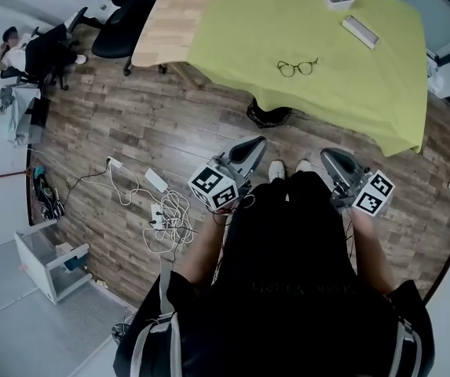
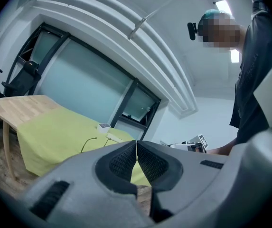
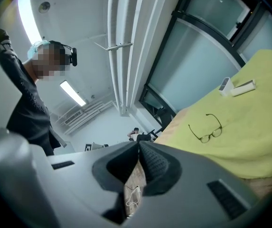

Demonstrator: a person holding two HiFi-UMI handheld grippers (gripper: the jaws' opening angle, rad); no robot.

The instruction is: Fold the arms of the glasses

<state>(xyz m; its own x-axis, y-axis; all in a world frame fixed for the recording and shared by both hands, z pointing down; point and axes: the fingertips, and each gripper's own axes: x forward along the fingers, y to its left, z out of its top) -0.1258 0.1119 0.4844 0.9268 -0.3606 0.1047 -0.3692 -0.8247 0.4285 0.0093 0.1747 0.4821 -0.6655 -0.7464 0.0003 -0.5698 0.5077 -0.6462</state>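
Glasses [image 1: 297,67] unfolded, arms open, on green tablecloth [image 1: 366,93].

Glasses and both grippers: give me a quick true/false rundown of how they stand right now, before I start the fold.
1. The glasses lie on the yellow-green cloth with their arms unfolded. True.
2. The left gripper is shut on the glasses. False: its jaws are together on nothing, and it is held over the floor, off the table.
3. The right gripper has its jaws together and holds nothing. True.
4. The cloth covers the whole table. False: bare wood shows at one end, beyond the cloth's edge.
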